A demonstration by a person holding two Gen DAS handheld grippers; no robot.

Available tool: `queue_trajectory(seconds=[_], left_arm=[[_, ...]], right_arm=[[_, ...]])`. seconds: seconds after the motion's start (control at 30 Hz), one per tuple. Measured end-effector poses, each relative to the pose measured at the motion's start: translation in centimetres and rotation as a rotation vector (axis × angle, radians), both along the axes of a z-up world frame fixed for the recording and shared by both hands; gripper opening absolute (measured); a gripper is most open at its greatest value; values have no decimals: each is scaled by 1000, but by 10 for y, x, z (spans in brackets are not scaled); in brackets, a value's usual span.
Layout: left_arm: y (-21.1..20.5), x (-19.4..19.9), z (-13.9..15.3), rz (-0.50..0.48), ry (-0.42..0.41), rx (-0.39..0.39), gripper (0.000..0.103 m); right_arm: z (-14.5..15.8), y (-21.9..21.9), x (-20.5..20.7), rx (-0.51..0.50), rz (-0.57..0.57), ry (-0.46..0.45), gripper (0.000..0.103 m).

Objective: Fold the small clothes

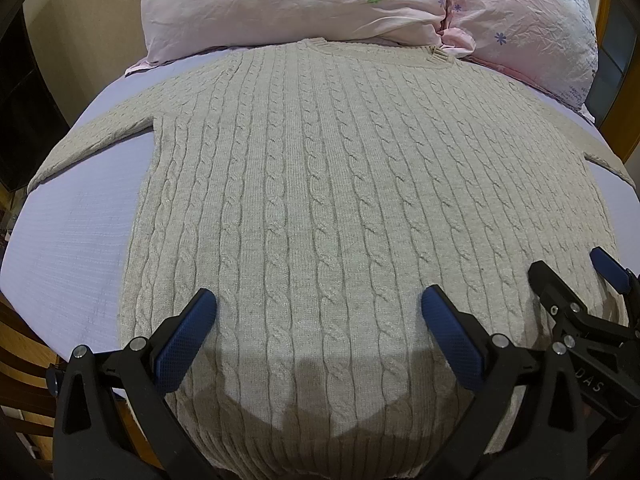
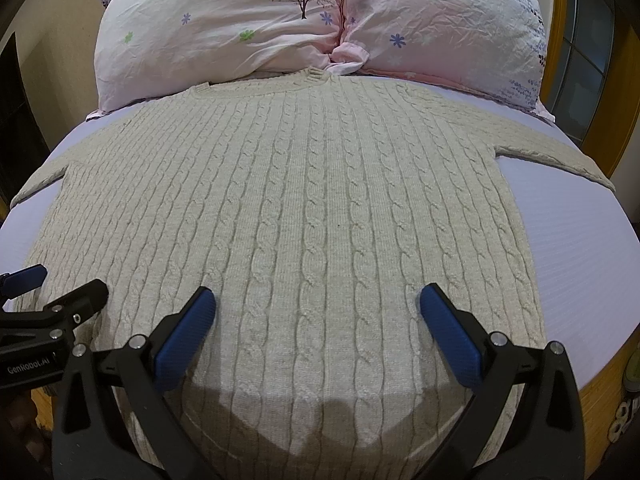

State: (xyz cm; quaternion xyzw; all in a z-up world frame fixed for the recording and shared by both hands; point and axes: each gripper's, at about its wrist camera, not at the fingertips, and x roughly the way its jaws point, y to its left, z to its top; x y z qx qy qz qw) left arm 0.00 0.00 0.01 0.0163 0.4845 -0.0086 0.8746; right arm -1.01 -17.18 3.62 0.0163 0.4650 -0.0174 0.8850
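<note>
Sweater (image 1: 320,200): thick cable knit, spread flat on the bed (image 1: 80,240), collar toward the pillows (image 1: 280,0); likely soft, floppy, fairly heavy. Best pinched at hem corners or shoulders. Left gripper (image 1: 319,312) and right gripper (image 2: 318,308) above the hem, jaws wide apart, empty.

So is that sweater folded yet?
Not yet. The sweater lies spread flat on the bed, both sleeves stretched out sideways.

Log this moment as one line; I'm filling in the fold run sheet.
stage: pre-fold | sweater: flat on bed sheet, sleeves spread, collar by pillows | left gripper: open above hem | right gripper: open above hem
</note>
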Motion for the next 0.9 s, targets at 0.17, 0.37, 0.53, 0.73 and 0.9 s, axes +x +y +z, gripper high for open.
queue_trajectory(seconds=[0.17,0.37,0.53,0.73,0.9], left_arm=[[0,0,0,-1,0,0,102],[0,0,0,-1,1,0,102],[0,0,0,-1,1,1,102],[0,0,0,-1,3,1,102],[-2,-1,-1,-1,5,1,102]], right_arm=[[0,0,-1,-1,-1,5,101],[-2,-2,0,-2,-2,13,101],[-2,-2,2,-2,-3,22,101],[-3,-2,2,-2,-3,29,101],[-3,-1,2,-1,-3,34,101]])
